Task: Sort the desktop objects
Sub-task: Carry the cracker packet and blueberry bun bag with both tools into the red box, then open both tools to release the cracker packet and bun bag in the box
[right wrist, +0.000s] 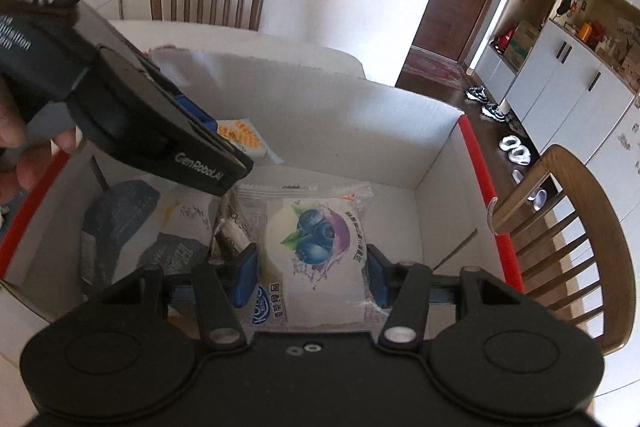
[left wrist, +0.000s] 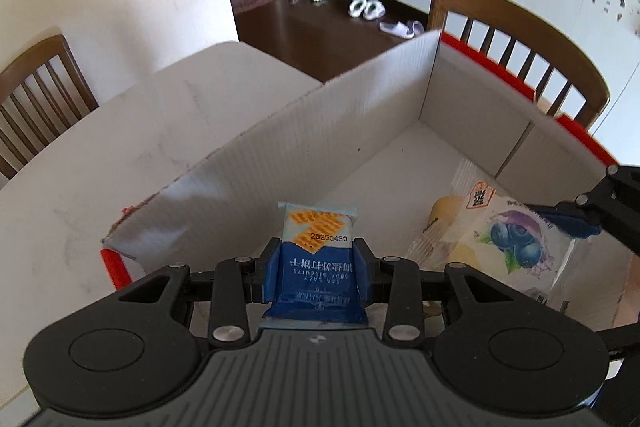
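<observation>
date code "20250430" and inverted "soda" lettering read on the blue-white cracker packet (left wrist: 316,259), clamped between the left tongs (left wrist: 316,265) above the white box (left wrist: 360,115) with red rim. "genrobot.ai" is printed on the left tongs' body in the right wrist view. right tongs (right wrist: 311,277) are closed on the blueberry pastry bag (right wrist: 316,247), held inside the box over other snack packs (right wrist: 176,227). box sits on the white tabletop (left wrist: 100,147).

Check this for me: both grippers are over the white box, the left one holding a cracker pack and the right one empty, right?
Not quite. The right gripper isn't empty: the right wrist view shows its jaws around a blueberry pack. The left gripper does hold the cracker pack over the box.
</observation>
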Action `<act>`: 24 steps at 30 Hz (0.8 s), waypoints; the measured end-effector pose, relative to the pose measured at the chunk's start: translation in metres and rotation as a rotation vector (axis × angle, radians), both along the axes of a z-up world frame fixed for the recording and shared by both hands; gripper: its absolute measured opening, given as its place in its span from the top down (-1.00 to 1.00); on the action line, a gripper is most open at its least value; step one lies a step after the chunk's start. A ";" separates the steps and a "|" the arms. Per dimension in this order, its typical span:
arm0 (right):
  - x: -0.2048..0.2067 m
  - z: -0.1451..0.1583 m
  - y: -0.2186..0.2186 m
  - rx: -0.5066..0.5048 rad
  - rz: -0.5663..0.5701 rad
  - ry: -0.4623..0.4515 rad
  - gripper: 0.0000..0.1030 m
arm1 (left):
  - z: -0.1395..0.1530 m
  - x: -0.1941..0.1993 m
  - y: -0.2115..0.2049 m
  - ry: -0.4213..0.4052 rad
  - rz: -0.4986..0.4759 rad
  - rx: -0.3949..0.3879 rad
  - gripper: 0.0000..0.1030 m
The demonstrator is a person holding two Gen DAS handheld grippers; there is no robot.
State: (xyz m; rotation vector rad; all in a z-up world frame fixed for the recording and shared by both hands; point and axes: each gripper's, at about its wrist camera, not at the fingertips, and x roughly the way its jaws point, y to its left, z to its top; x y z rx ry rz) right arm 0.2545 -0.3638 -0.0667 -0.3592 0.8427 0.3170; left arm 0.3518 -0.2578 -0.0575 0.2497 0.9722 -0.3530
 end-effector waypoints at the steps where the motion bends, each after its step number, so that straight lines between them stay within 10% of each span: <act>1: 0.001 -0.001 0.000 0.004 0.003 0.006 -0.04 | -0.001 0.001 0.000 0.004 0.000 0.003 0.31; 19: 0.008 -0.010 -0.001 -0.028 0.025 0.027 -0.10 | -0.016 0.014 -0.001 0.076 0.014 0.059 0.23; 24: 0.004 -0.006 0.000 -0.017 0.029 0.005 -0.35 | -0.012 0.012 0.000 0.055 0.022 0.056 -0.30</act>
